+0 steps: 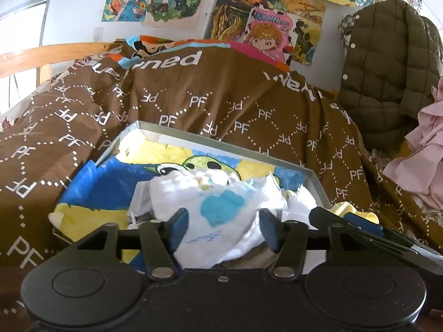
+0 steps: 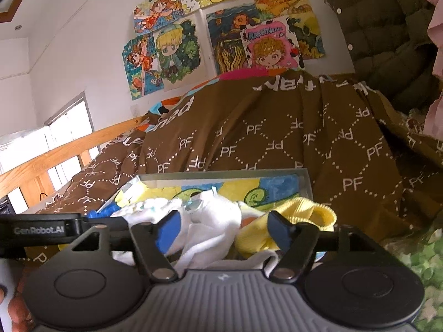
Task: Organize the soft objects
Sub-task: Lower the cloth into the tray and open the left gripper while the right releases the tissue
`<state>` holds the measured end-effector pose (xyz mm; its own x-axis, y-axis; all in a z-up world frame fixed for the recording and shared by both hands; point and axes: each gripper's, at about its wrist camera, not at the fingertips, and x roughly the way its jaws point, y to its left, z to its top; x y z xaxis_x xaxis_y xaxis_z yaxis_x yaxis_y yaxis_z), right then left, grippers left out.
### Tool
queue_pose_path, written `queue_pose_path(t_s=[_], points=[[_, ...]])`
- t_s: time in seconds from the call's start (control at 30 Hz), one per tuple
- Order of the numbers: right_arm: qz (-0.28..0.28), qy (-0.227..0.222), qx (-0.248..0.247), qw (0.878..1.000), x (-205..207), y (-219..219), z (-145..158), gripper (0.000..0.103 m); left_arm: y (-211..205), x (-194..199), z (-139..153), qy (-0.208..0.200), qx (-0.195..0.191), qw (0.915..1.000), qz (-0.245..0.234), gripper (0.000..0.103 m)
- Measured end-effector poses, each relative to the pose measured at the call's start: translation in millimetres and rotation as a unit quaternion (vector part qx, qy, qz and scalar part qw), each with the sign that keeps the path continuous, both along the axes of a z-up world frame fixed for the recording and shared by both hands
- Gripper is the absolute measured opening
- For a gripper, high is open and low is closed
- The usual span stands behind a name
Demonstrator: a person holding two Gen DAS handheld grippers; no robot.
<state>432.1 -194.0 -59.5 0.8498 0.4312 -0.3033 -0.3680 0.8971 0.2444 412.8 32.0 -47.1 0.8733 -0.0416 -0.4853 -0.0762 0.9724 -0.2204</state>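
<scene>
Fingers of the left gripper [image 1: 224,228] are standing apart around a white cloth [image 1: 221,207] lying in the painted box [image 1: 315,182]; the right gripper [image 2: 223,229] is spreading wide over white and yellow cloth [image 2: 290,221]; the box is sitting on the brown blanket [image 1: 193,105].

The brown blanket [image 1: 249,105] is matt woven cloth printed with white letters; the tray [image 1: 177,135] has a thin wall of dull grey metal, and the sheet lining it looks like painted paper; the white cloth [image 1: 221,213] is soft and fluffy, frayed at the edges — the yellow cloth [image 2: 293,221] is ribbed knit; the quilted jacket [image 1: 387,77] has a slight sheen; the bed rail [image 2: 55,155] is smooth varnished wood; the wall pictures [image 2: 177,52] are matt paper.
</scene>
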Motion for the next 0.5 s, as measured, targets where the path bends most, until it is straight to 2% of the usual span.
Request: queue_pose_path(t_s=[0.23, 0.4, 0.5], points=[[-0.017, -0.012, 0.018, 1.000, -12.3, -13.9, 24.2, 0.094, 1.6, -18.3, 21.2, -0.027, 0.018, 0.9992, 0.023, 0.087], [-0.028, -0.029, 0.025, 0.999, -30.3, -24.6, 48.2, 0.101, 2.1, -38.0, 40.9, -0.049, 0.021, 0.9982, 0.028, 0.098], [-0.034, -0.038, 0.029, 0.998, -46.0, -31.9, 62.6, 0.103, 0.3, -53.6, 55.0, -0.065, 0.021, 0.9974, 0.025, 0.100]])
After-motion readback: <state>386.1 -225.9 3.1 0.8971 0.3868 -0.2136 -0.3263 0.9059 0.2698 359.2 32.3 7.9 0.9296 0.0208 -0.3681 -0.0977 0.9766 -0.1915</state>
